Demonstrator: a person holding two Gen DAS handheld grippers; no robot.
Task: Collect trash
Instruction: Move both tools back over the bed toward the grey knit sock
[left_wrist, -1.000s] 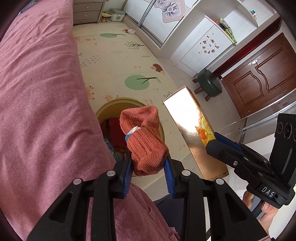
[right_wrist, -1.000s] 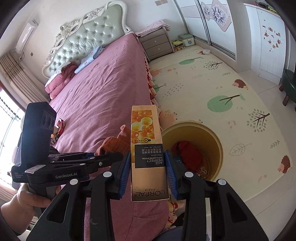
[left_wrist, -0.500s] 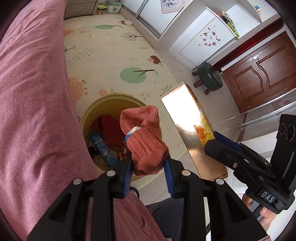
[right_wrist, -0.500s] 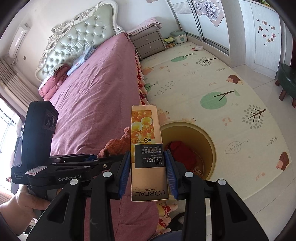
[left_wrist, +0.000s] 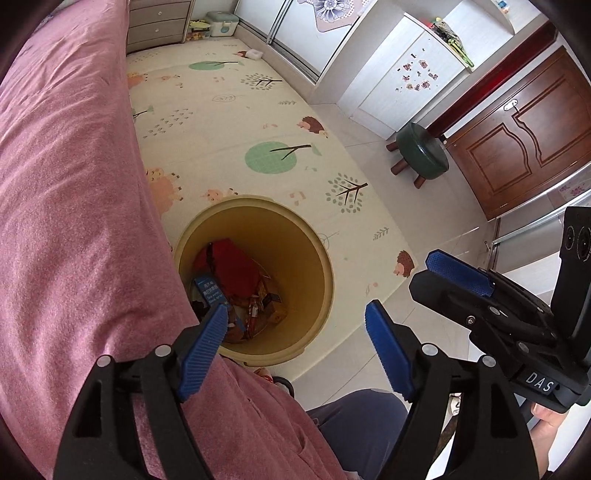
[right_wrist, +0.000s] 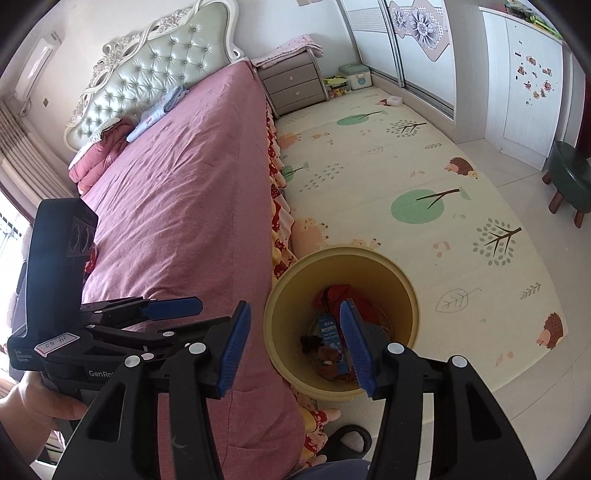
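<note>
Both claws are hanging over the yellow bin (left_wrist: 317, 258) beside the bed (left_wrist: 74, 184). The left claw (left_wrist: 295, 347) has just been opening and is gaping wide, gripping nothing. The right claw (right_wrist: 295, 343) has likewise been opening, standing apart and empty. Trash (right_wrist: 332, 332) is lying inside the bin.

bin (left_wrist: 314, 254): smooth yellow plastic, slight sheen on the inner wall
bedspread (left_wrist: 74, 206): matt pink cloth, faintly napped
floor mat (left_wrist: 221, 122): smooth, printed, low sheen
floor tiles (left_wrist: 369, 321): pale, glossy
door (left_wrist: 524, 140): brown wood, polished panels
stool (left_wrist: 421, 151): dark green padded seat with a sheen, wooden legs
headboard (right_wrist: 162, 70): tufted, glossy pale upholstery
left claw (left_wrist: 295, 343): matt black plastic, ribbed blue pads, metal rivets
right claw (right_wrist: 293, 345): same finish
</note>
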